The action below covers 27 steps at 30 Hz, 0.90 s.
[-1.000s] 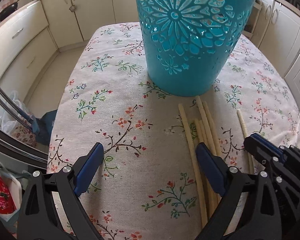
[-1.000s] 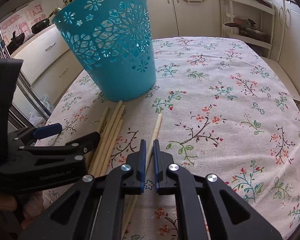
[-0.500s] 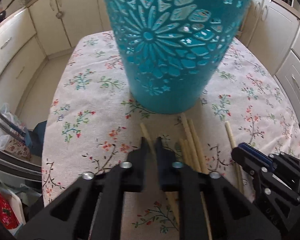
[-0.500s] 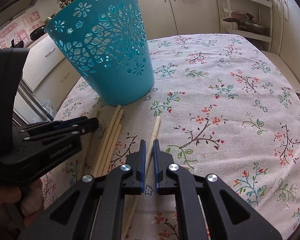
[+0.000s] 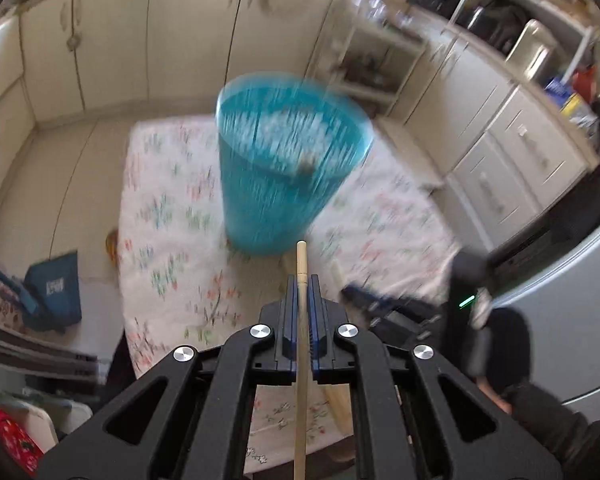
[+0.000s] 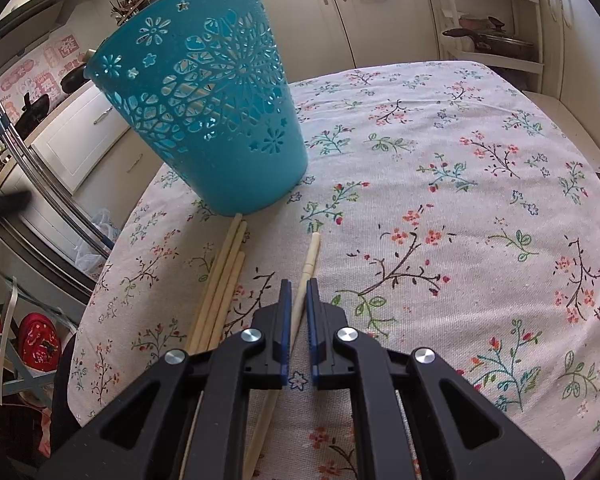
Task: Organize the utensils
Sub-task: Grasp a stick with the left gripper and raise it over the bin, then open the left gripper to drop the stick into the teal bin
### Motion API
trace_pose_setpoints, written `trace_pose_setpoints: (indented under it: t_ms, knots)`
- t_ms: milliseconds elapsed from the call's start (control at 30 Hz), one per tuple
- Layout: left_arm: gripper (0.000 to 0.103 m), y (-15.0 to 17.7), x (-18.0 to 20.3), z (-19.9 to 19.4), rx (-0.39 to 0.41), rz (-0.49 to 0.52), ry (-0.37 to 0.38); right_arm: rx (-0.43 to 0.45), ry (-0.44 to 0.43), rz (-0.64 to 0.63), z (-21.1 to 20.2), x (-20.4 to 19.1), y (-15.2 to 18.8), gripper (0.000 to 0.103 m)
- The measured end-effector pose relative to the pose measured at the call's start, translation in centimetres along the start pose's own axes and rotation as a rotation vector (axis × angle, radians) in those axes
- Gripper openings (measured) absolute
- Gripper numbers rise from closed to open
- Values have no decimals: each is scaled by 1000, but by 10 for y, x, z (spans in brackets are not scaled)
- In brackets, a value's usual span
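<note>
On the floral-cloth tabletop (image 6: pixel 480 152), a perforated turquoise plastic basket (image 6: pixel 204 120) stands at 11 o'clock. Left gripper (image 5: pixel 301 280): fingers clenched on a raised pale wooden chopstick (image 5: pixel 301 264). Right gripper (image 6: pixel 296 284): fingers clenched around a lone cream chopstick (image 6: pixel 310 252); three chopsticks (image 6: pixel 224 276) lie just beside it.

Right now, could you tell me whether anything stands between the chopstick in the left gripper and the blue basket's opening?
Nothing visible does: the left gripper holds the chopstick above the table, and the blue basket's open top lies ahead, uncovered.
</note>
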State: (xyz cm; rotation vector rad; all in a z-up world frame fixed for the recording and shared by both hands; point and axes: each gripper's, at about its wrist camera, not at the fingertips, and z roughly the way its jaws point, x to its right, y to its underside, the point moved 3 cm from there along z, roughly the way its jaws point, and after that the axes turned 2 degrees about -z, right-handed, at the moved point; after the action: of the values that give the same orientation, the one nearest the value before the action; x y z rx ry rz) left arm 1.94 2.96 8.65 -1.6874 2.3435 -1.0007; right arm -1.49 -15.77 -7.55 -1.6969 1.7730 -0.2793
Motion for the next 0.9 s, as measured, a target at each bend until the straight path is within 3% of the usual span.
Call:
trace_pose_setpoints:
  t_ms: [200,400,500,667,900]
  knots:
    - [4,-72,21,-63,292,26,-43,0,-1,1,0,1,0,8]
    - [5,-123,31,-68,564,2,-71,2,-9,10,0,2,0,8]
    - [5,-140,31,-55,679,4,-134,2,-17,18,0,3,1,8]
    - [5,-154,15,-14,722,-72,-182,2,-35,32,-1,9,2,8]
    - [5,-148,-3,30,684,-118,-216,0,-52,46,0,12,3,8]
